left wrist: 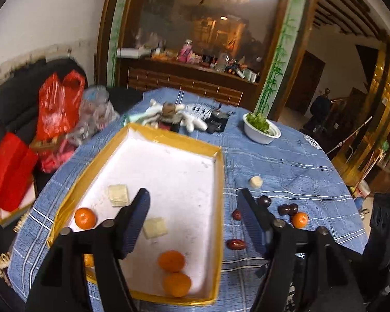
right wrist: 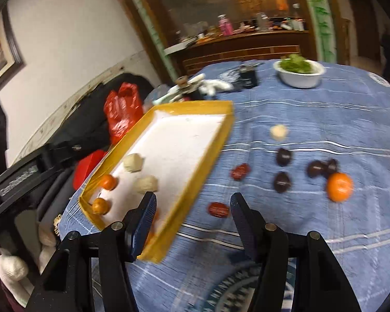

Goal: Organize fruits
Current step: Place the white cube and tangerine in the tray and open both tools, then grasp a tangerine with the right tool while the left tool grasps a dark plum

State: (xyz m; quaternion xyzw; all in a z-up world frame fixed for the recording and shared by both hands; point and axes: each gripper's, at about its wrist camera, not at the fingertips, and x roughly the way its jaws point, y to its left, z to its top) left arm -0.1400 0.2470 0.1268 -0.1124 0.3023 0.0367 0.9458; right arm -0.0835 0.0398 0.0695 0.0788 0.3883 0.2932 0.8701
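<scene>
My table (left wrist: 286, 161), round under its blue checked cloth, carries everything. Toward its left edge lies the yellow-rimmed tray (left wrist: 219, 202) with the white floor. Near the table's far edge stands a white bowl (left wrist: 260, 132) of greens, and a heap of white gloves (left wrist: 192, 122) lies at the far edge behind the tray.

My left tongs (left wrist: 193, 218) hang over the tray's right wall, jaws standing well apart, nothing between them. My right tongs (right wrist: 192, 218) hover by the tray's near right corner, jaws likewise apart and empty.

Inside the tray, two tangerines (left wrist: 171, 261) sit touching by the near wall, a third tangerine (left wrist: 85, 218) lies at the left wall, and two pale square cakes (left wrist: 118, 195) rest on the floor between them. A loose tangerine (right wrist: 339, 186) lies on the cloth well right of the tray, touching dark chestnuts (right wrist: 316, 168). Two red dates (right wrist: 218, 209) lie just off the tray's right wall, and a pale round cake (right wrist: 278, 132) lies farther back on the cloth.
</scene>
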